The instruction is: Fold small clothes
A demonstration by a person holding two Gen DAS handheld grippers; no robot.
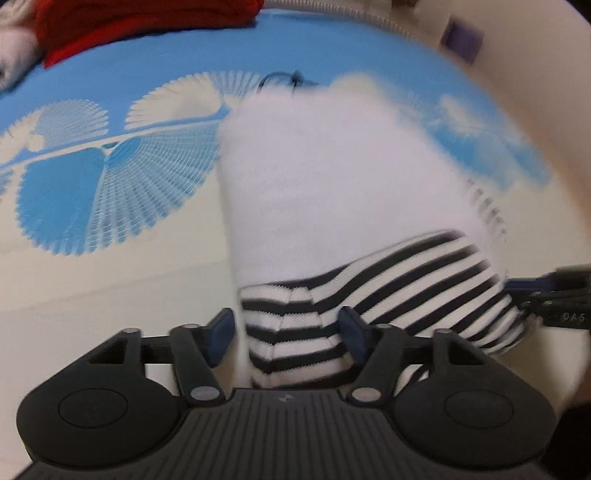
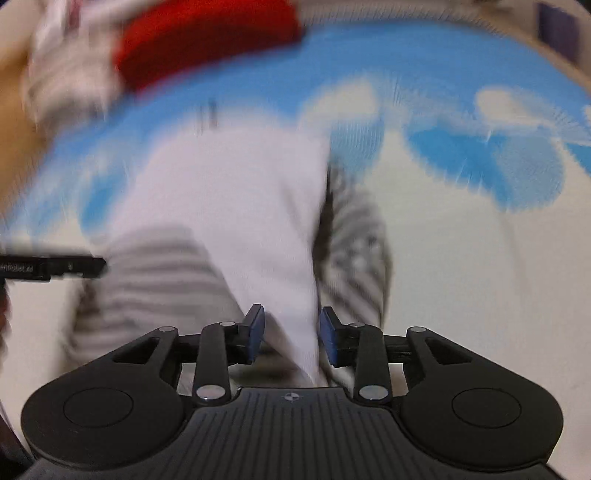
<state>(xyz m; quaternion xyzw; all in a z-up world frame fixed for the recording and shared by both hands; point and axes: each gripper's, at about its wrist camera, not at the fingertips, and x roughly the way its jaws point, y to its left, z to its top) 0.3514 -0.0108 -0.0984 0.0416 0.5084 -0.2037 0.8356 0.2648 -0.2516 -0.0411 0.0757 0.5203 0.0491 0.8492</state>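
Note:
A small garment with a white body (image 1: 332,177) and black-and-white striped parts (image 1: 406,291) lies on a blue and cream patterned cloth (image 1: 110,177). My left gripper (image 1: 286,332) has its jaws around a striped end, with a gap at the left pad; the grip is unclear. My right gripper (image 2: 291,334) has its blue pads either side of a white fold of the garment (image 2: 240,206), slightly apart. Each gripper shows at the edge of the other view: the right one in the left wrist view (image 1: 550,299), the left one in the right wrist view (image 2: 55,267). The right wrist view is motion-blurred.
A red garment (image 1: 140,26) lies at the far edge of the cloth, also in the right wrist view (image 2: 207,40). A pale crumpled garment (image 2: 70,66) lies next to it. Cream wall and a corrugated hose (image 1: 369,16) border the far side.

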